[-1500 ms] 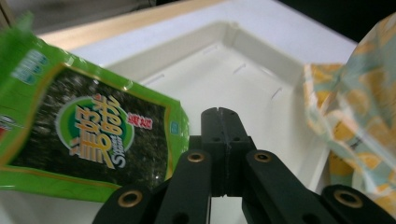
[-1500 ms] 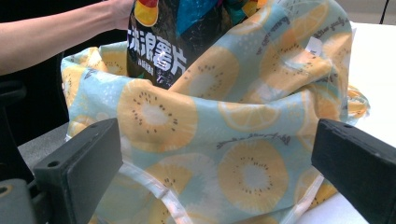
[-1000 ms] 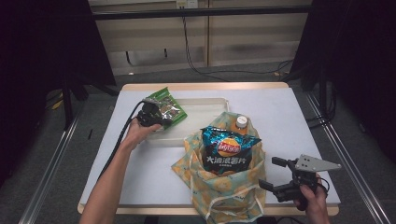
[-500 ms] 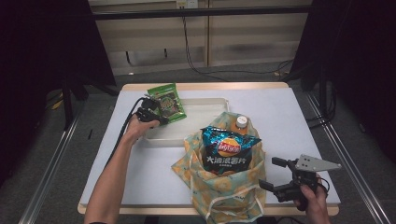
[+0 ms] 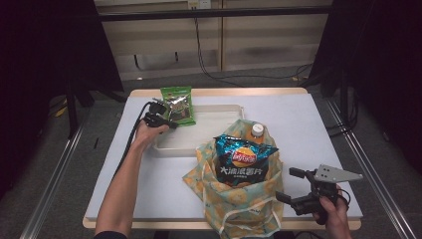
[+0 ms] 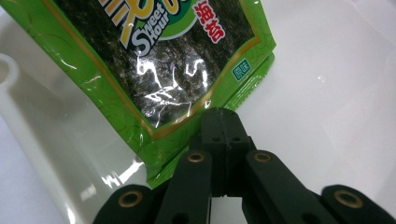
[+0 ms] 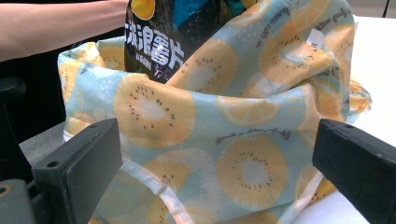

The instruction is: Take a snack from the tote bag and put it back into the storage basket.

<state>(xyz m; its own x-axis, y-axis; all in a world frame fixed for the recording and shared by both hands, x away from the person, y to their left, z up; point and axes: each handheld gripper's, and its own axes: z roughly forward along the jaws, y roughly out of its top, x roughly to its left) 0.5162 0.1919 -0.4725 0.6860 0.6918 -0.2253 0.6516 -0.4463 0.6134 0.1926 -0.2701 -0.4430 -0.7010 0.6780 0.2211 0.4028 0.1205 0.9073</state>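
Left gripper (image 5: pixel 166 115): jaws closed, pinching the lower edge of the glossy green seaweed snack packet (image 6: pixel 163 70).
Packet position: lifted over the far-left corner of the shallow white plastic tray (image 5: pixel 219 130).
Right gripper (image 5: pixel 293 186): jaws wide apart, holding nothing.
Right gripper position: well apart from the tray, just beside the citrus-print fabric bag (image 7: pixel 224 140).

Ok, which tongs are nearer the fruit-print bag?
Right. The right tongs sit open just beside the fruit-print bag; the left tongs are over by the tray, gripping the seaweed packet.
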